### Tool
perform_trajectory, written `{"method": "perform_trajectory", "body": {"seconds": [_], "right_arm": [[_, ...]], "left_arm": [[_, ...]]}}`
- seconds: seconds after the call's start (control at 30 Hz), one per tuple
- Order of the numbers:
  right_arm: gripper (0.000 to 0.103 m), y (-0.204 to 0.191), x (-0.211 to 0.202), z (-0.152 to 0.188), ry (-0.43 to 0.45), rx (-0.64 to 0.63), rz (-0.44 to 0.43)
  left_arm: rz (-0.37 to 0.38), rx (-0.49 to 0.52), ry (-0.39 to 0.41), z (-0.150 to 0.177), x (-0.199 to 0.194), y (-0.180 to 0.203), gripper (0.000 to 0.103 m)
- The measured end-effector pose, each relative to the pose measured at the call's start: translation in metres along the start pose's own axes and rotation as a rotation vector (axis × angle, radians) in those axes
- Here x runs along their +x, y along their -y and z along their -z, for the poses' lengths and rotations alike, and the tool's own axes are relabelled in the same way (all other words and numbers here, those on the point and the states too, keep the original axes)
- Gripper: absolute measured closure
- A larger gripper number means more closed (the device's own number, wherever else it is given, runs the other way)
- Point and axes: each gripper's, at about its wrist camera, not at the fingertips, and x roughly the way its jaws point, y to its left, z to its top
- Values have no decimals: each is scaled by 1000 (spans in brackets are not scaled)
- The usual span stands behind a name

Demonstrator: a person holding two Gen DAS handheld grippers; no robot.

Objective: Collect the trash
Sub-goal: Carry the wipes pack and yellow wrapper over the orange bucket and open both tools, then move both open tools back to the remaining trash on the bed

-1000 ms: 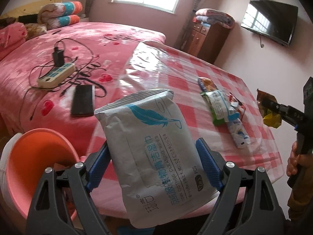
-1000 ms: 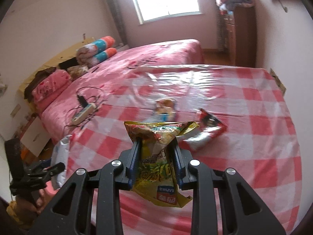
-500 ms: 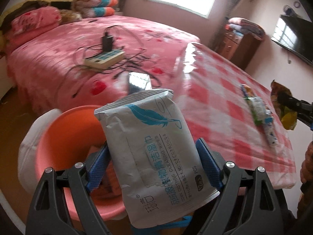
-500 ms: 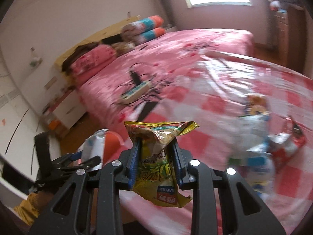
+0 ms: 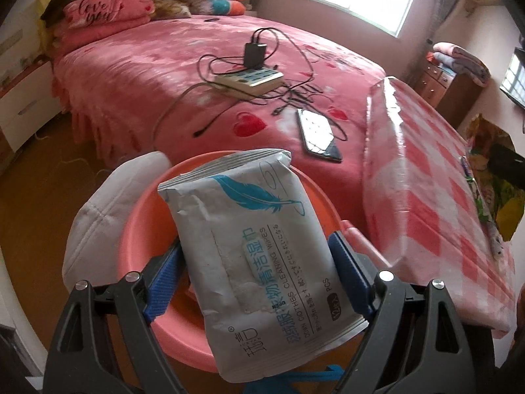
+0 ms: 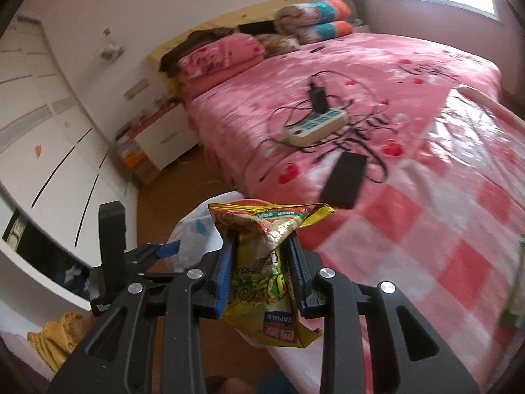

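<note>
My left gripper (image 5: 259,269) is shut on a white wet-wipes pack (image 5: 256,236) with a blue feather print, holding it across its width. The pack hangs above a pink plastic bin (image 5: 147,229) on the floor beside the bed. My right gripper (image 6: 261,262) is shut on a crumpled yellow snack bag (image 6: 262,298). It is over the table's corner, with the left gripper (image 6: 157,252) and the pack (image 6: 193,236) just to its left. The bin's rim (image 6: 249,201) peeks out behind the snack bag. More wrappers (image 5: 479,203) lie on the checked table (image 5: 426,203).
A white bag or cloth (image 5: 95,226) hugs the bin's left side. On the pink bed lie a phone (image 5: 318,134) and a power strip (image 5: 252,78) with tangled cables. A white nightstand (image 6: 164,134) and wardrobe stand at the left.
Both grippers have swung left off the table toward the floor by the bed. The wipes pack now hangs over the pink bin. Both grips are unchanged.
</note>
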Motion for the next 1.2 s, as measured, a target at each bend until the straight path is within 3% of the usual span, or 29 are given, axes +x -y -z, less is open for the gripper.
{"method": "perform_trajectory", "body": {"seconds": [0.3, 0.4, 0.47, 0.67, 0.8, 1.2], "right_arm": [[68, -29, 61, -5, -84, -61, -32], [52, -22, 73, -5, -100, -17, -58], [36, -17, 71, -5, -86, 15, -68], [18, -7, 51, -6, -29, 48, -37], [14, -6, 37, -3, 4, 34, 8], [14, 16, 10, 16, 49, 73, 79]], "left_arm": [[-43, -34, -14, 2, 8, -21, 17], [-65, -43, -12, 3, 10, -27, 17], [-75, -43, 2, 2, 8, -29, 17], [-101, -33, 22, -5, 4, -31, 17], [-100, -28, 36, -7, 1, -27, 17], [-56, 7, 52, -11, -6, -2, 17]]}}
